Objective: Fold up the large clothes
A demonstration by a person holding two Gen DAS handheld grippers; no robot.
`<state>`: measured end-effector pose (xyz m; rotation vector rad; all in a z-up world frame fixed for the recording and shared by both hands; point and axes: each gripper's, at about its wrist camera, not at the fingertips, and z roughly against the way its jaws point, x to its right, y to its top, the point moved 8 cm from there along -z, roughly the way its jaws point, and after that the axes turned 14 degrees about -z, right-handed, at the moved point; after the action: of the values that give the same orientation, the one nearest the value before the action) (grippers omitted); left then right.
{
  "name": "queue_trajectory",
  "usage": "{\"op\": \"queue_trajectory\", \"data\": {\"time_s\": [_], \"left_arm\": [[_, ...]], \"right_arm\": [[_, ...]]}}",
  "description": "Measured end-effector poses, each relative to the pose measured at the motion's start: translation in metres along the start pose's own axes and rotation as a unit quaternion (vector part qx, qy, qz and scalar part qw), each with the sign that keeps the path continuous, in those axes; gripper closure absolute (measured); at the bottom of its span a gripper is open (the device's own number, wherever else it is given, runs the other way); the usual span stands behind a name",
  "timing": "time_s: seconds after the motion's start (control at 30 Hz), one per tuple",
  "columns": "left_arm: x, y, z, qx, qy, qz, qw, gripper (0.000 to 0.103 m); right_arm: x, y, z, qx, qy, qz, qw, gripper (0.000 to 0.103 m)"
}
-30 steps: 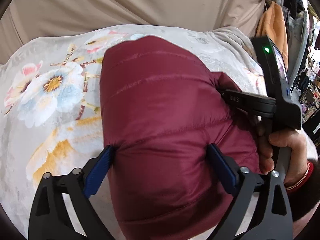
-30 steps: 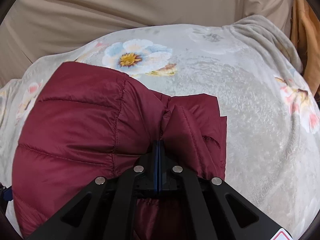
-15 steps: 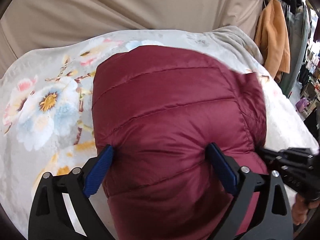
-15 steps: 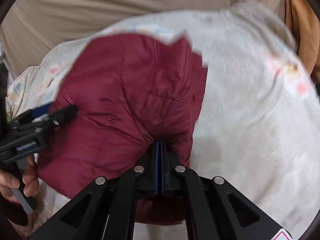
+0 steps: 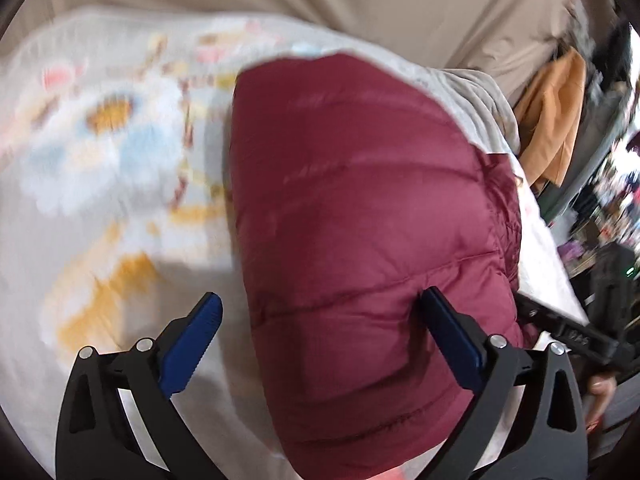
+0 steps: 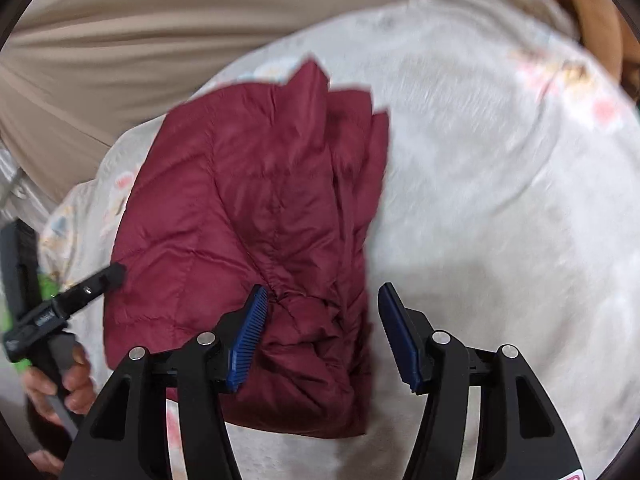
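The folded maroon puffer jacket (image 5: pixel 360 240) is left on the floral blanket (image 5: pixel 100 184) — the left gripper (image 5: pixel 320 332) is spread and widening, the right gripper (image 6: pixel 324 336) is opening, nothing pinched, fabric at six o'clock.

Floral blanket (image 5: pixel 100 184) over bed; beige curtain (image 5: pixel 360 4) behind; orange garment (image 5: pixel 556 120) hanging right.

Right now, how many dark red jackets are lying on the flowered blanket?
1. The jacket lies folded on the blanket, between both tools. Nothing shows whether another is hidden beyond these views.
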<state>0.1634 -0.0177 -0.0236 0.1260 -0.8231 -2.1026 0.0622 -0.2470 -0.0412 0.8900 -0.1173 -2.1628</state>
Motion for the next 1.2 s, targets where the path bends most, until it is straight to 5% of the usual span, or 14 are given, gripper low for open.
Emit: {"op": "queue_trajectory", "data": {"time_s": [0.2,0.37,0.87,0.93,1.03,1.07,1.2], "left_arm": [[0.001,-0.004,-0.013,-0.013,-0.029,0.03,0.9991,0.005],[0.018,0.005,-0.017,-0.012,-0.002,-0.013,0.9998,0.005],[0.022,0.009,-0.03,0.002,0.037,-0.033,0.9988,0.005],[0.023,0.01,-0.028,0.01,0.031,-0.037,0.9988,0.005],[0.03,0.014,-0.022,0.018,0.022,-0.057,0.998,0.01],[0.032,0.016,-0.018,0.024,0.022,-0.064,0.9975,0.017],[0.034,0.033,0.01,0.059,0.015,-0.096,0.9935,0.046]], "right_arm": [[0.006,-0.002,-0.018,-0.031,0.035,-0.029,0.998,0.039],[0.007,0.0,-0.024,-0.046,0.067,-0.042,0.996,0.036],[0.001,-0.008,-0.035,-0.036,0.083,-0.03,0.995,0.034],[0.001,-0.009,-0.037,-0.034,0.086,-0.028,0.995,0.039],[-0.005,-0.008,-0.036,-0.033,0.104,-0.03,0.994,0.063],[-0.008,-0.009,-0.034,-0.029,0.102,-0.027,0.994,0.073],[-0.026,-0.007,-0.011,0.004,0.102,-0.006,0.995,0.083]]}}
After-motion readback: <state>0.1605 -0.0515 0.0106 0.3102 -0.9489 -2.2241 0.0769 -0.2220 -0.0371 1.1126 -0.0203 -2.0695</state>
